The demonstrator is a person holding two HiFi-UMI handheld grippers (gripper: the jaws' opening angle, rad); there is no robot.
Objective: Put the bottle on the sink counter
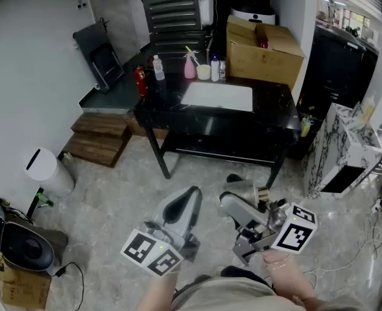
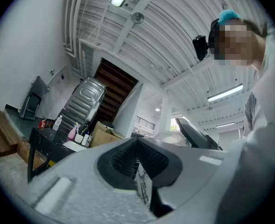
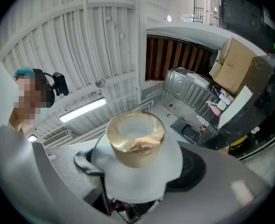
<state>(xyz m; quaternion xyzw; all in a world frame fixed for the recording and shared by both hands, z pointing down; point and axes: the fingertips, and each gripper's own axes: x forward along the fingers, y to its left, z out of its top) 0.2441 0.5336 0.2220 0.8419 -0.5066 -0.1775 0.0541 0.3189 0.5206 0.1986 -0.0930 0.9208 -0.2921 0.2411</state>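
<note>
Right gripper [image 3: 138,168] is pinching the gold-capped bottle [image 3: 135,141], lower right in my head view. Left gripper [image 2: 137,164] is pressed together, empty. The sink counter [image 1: 272,103] sits upper centre, with a spray bottle [image 1: 190,66] and cardboard box [image 1: 263,52] crowding its back edge.

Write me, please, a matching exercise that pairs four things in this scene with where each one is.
Things: 1 gold-capped bottle; 2 pink spray bottle; 3 cardboard box; 4 white bin.
Places: A on the floor, left of the black counter; B between the right gripper's jaws; C on the counter, behind the basin; D behind the counter, at its right.
Pairs: 1-B; 2-C; 3-D; 4-A.
</note>
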